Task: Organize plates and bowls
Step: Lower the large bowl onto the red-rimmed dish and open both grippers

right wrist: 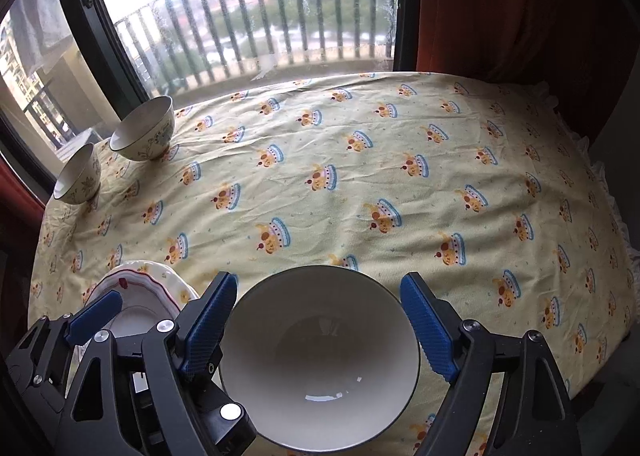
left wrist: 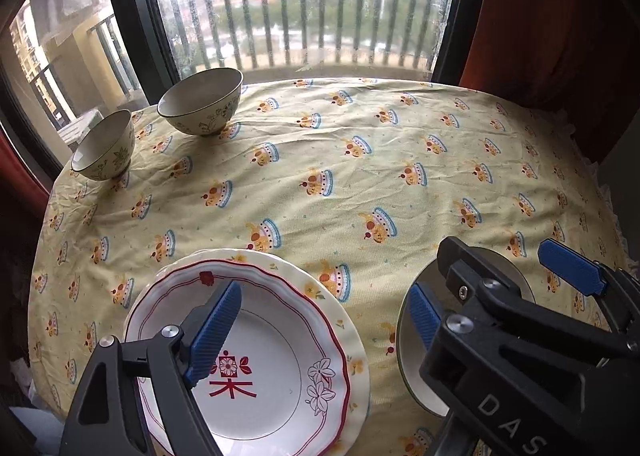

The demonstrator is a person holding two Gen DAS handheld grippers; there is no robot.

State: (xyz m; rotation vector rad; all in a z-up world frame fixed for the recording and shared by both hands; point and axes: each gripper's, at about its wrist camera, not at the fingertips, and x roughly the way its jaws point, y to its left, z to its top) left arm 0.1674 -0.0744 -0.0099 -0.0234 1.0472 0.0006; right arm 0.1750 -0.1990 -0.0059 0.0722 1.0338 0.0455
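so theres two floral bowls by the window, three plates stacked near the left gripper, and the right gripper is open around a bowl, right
Not quite: the stack under the left gripper shows two plates, not three, per the left wrist view. The two floral bowls by the window and the open right gripper around a bowl are right.

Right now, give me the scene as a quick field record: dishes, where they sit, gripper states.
surface: table with yellow printed cloth
plates: red-rimmed plate stacked on yellow plate, near left
near bowl: bowl near right, upright, looks empty
far bowls: two bowls far left by the window, apart, not stacked
left gripper: open, above the plates
right gripper: open, fingers either side of the near bowl, no clear contact
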